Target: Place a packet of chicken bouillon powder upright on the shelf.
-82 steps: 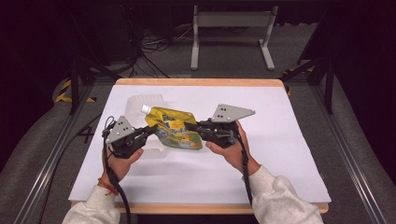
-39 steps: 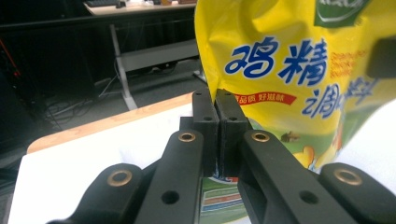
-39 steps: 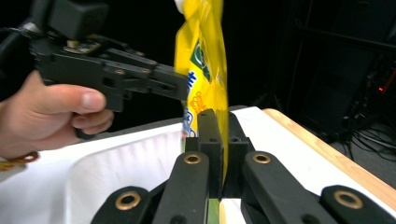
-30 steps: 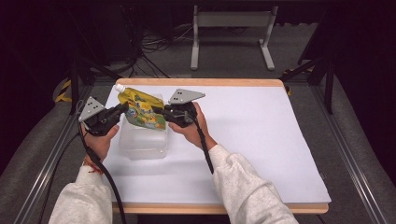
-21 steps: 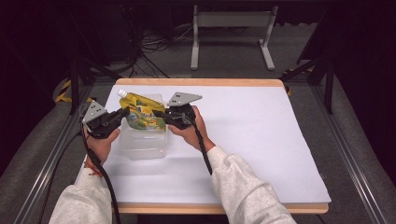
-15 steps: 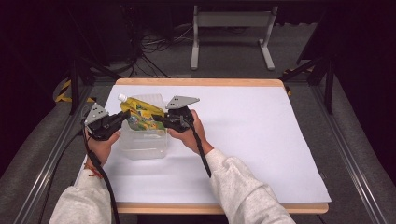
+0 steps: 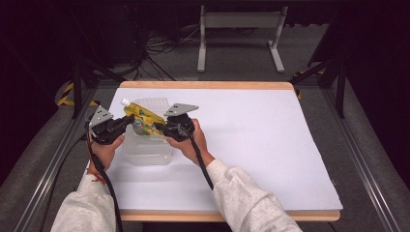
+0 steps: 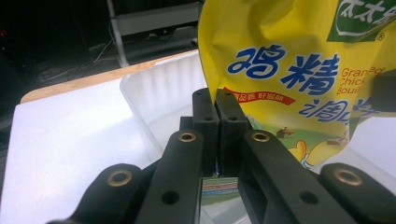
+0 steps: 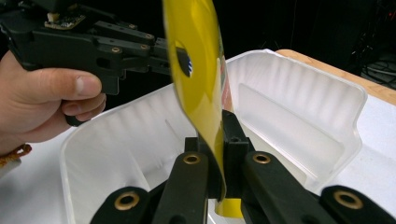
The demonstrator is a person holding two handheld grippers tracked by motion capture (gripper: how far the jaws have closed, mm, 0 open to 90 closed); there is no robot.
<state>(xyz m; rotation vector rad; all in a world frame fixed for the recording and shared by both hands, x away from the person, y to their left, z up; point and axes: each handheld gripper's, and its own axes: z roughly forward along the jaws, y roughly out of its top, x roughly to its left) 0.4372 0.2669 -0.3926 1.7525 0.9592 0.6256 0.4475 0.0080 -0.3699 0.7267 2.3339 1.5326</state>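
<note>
Two tongs pinch one yellow pouch [image 7: 143, 121]: left tongs [image 7: 126, 123] clamp its nine o'clock edge, right tongs [image 7: 159, 128] its three o'clock edge. It hangs over the clear tub [image 7: 145, 150] near the bench's [image 7: 270, 145] ten o'clock corner.

This was a lab or recording studio rather than a home. The surface [image 7: 251, 140] was a wooden board covered by a plain white sheet, and everything else lay around it. To its left and right ran metal rails [image 7: 48, 169] of a frame. Beyond its far edge the grey carpeted floor [image 7: 232, 53] carried loose black cables [image 7: 159, 46] and the white legs of a metal stand [image 7: 239, 34]. Black-and-yellow hazard tape [image 7: 65, 94] marked the floor off its far-left corner. The room around the surface was black and unlit. Over its left part a person worked with cabled, camera-bearing tongs [image 7: 126, 122] in each hand.
</note>
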